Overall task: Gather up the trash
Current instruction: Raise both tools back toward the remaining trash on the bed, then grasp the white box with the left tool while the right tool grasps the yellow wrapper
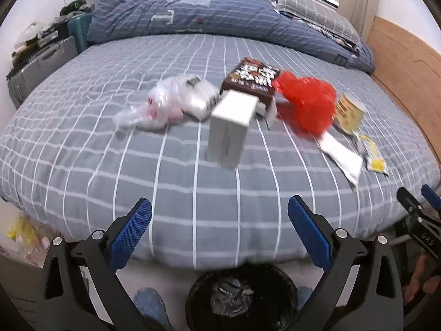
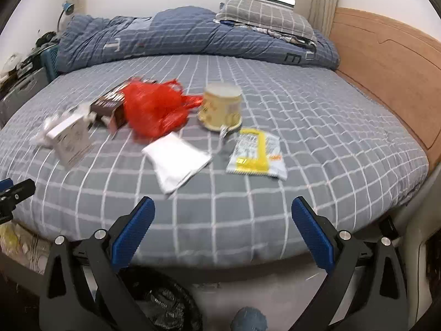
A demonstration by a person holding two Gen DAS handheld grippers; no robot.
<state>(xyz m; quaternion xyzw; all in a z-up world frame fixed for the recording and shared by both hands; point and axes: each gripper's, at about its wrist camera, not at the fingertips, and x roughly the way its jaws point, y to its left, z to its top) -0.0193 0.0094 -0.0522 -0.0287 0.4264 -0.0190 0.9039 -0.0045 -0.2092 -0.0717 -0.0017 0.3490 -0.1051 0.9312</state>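
Ahead of both grippers: I see the trash spread on the grey checked bed [image 1: 193, 193], none of it held yet
Left gripper [image 1: 219, 231]: fingers spread wide, nothing between them, hovering over the near edge of the bed
Right gripper [image 2: 223, 233]: also spread and empty, just short of the bed edge
Straight ahead of the left gripper: white box [image 1: 230, 127] standing upright, clear plastic bag [image 1: 171, 102] beyond to its left, brown carton [image 1: 252, 78] behind it, red bag [image 1: 306, 102] to the right
Ahead of the right gripper: white wrapper [image 2: 176, 161] nearest, yellow packet [image 2: 256, 153] to its right, cream tub [image 2: 222, 106] farther off
Below the left gripper: black bin [image 1: 242, 298] on the floor, already lined and holding something
Step, as I judge it: approach before a first pick
Next move: I reach forward and down to close on the nearest piece, then carry it back to the bin
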